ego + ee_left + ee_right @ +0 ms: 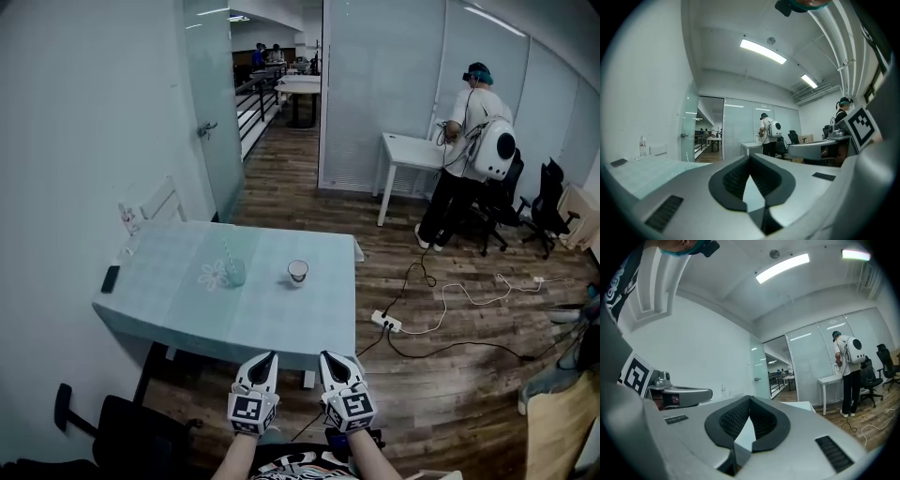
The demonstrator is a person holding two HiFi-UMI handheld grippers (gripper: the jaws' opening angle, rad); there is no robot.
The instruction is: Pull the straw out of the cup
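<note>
Left gripper, right gripper: level, side by side, short of table; both jaws clenched, empty; straw in cup.

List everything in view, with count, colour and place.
table: one, pale, centre
glass cup: one, clear, on the table
straw: one, pale, standing in glass cup
white cup: one, white, right of glass cup
phone: one, black, table's left edge
power strip: one, white, floor right of table
person: one, white top, at far desk
left gripper: one, white, shut, bottom centre
right gripper: one, white, shut, beside the left
</note>
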